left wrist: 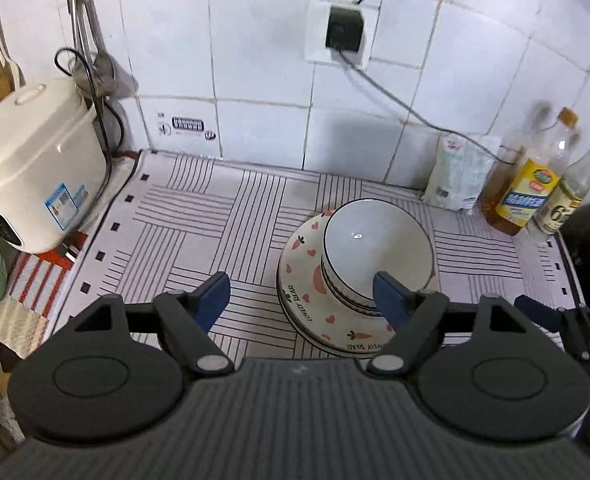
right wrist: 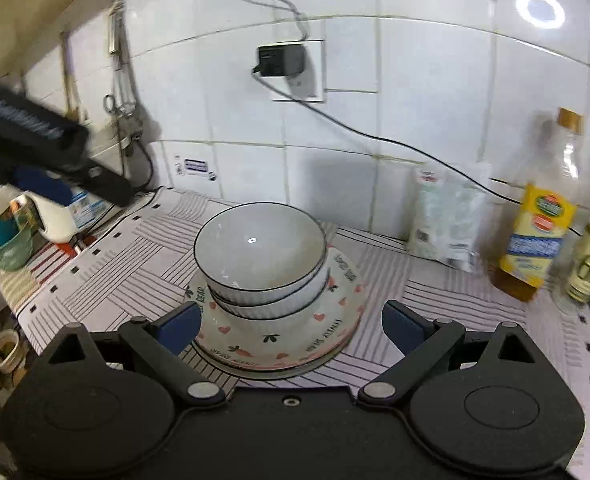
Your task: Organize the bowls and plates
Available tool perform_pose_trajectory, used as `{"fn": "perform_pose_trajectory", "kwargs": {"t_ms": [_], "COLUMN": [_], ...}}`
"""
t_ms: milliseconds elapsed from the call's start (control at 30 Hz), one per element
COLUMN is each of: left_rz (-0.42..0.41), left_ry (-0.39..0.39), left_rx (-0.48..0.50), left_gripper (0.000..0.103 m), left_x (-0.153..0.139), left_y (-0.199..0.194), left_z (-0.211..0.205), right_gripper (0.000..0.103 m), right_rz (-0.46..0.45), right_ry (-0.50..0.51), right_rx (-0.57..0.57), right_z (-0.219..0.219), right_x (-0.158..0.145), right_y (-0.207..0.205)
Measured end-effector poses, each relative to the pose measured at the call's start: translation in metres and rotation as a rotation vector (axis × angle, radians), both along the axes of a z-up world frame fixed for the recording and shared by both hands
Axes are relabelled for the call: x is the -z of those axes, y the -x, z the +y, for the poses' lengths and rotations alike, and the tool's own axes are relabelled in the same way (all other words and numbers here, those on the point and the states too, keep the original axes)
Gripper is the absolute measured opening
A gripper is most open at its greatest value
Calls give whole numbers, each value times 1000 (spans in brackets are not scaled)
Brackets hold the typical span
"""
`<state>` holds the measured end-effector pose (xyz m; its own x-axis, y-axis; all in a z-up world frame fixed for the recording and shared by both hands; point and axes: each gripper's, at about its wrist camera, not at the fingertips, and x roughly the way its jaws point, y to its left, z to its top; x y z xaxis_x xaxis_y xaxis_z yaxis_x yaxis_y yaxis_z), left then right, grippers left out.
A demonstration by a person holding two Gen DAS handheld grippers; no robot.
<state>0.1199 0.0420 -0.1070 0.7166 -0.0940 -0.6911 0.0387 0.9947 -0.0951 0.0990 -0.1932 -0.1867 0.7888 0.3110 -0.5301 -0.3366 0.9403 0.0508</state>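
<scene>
Two hand-held grippers hover above the surface, both angled downward toward the crockery. The left hand-held gripper (left wrist: 302,294) has its blue-padded jaws spread wide with nothing between them; its right pad sits in front of the bowls' near rim at about 3 o'clock of the gap, without pressing on them. The right hand-held gripper (right wrist: 291,326) is also wide open and empty, its pads flanking the near edge of the plates from either side but apart from them. Seen from the right wrist, the left tool shows as a dark blurred bar at 9 o'clock. The bowls (right wrist: 261,248), white with a dark rim line, are nested together and sit on the plates (right wrist: 335,312), a stack patterned with hearts and carrots, at 12 o'clock of the right jaws. The stack rests on the surface (left wrist: 183,216), covered by a white mat with dark striped squares. A white rice cooker (left wrist: 35,160) stands at 9 o'clock, a bag (left wrist: 461,172) and oil bottles (left wrist: 535,184) at 2 o'clock, before a white-tiled wall (left wrist: 255,60) with a plugged socket (left wrist: 343,30).
</scene>
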Motion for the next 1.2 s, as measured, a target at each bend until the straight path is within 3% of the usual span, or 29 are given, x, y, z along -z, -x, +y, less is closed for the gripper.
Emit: {"fn": "perform_pose_trajectory", "kwargs": {"t_ms": [300,400,467,700,1200], "left_rz": [-13,2,9,-29,-39], "left_ry": [-61,-86,-113,-99,-160], "left_rx": [59,76,107,104,91], "left_gripper": [99,100,100,100,100], "left_x": [-8,-9,-12,-27,-34], "left_y": [48,59,67,95,120], "left_z": [8,7,4,6,7], "right_gripper": [101,101,101,101,101], "right_rz": [68,108,136,157,136], "right_ry": [39,13,-7,-92,61], "right_rx": [197,273,263,367,348], "right_z": [5,-1,-8,-37,-21], "right_x": [-24,-33,-38,-57,-78], "right_y": [36,46,54,78,115]}}
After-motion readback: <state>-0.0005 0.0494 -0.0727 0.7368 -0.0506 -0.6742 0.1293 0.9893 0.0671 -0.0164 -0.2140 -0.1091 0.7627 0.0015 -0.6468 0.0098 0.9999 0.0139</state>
